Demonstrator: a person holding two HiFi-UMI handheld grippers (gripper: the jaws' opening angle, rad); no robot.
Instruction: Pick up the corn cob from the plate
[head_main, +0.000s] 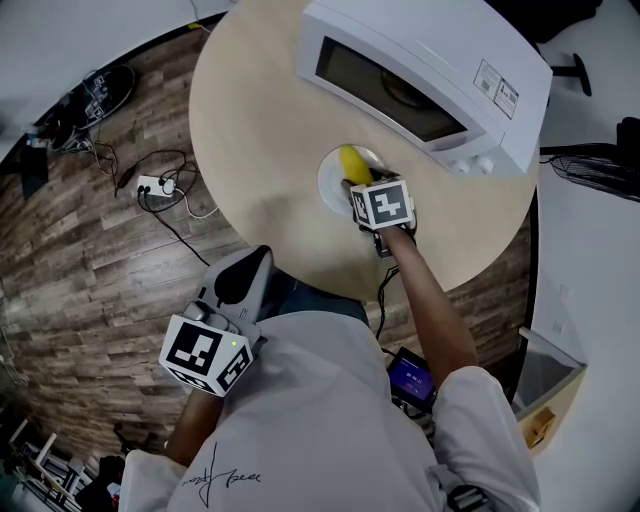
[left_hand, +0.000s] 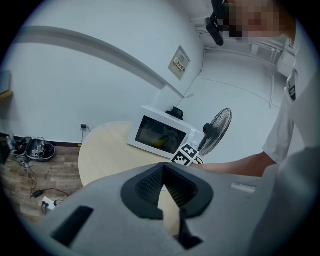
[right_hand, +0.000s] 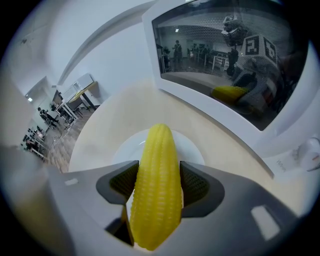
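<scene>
A round, pale wooden table (head_main: 260, 150) fills the head view above a dark plank floor (head_main: 90, 270). A white microwave (head_main: 420, 70) stands at the table's far side with its door shut. The person's bare right arm (head_main: 430, 300) reaches over the near edge to the right gripper (head_main: 358, 188). That gripper points steeply down at a white plate (head_main: 330, 185) just in front of the microwave.

In the right gripper view I read its jaws as clamped on the corn cob (right_hand: 157, 180). A ribbed dark pad presses on each flank of the yellow cob at about its middle. The cob runs lengthwise between the pads, with its pointed end away from the camera and over the plate. In the head view that same end juts beyond the marker cube toward the microwave, above the plate. I cannot tell whether the cob rests on the plate or hangs clear of it.

The left gripper (head_main: 258, 262) is held low by the person's body, off the table's near edge and well apart from the plate. In its own view its fingertips meet with nothing between them. A white power strip (head_main: 155, 187) lies on the floor left of the table.
</scene>
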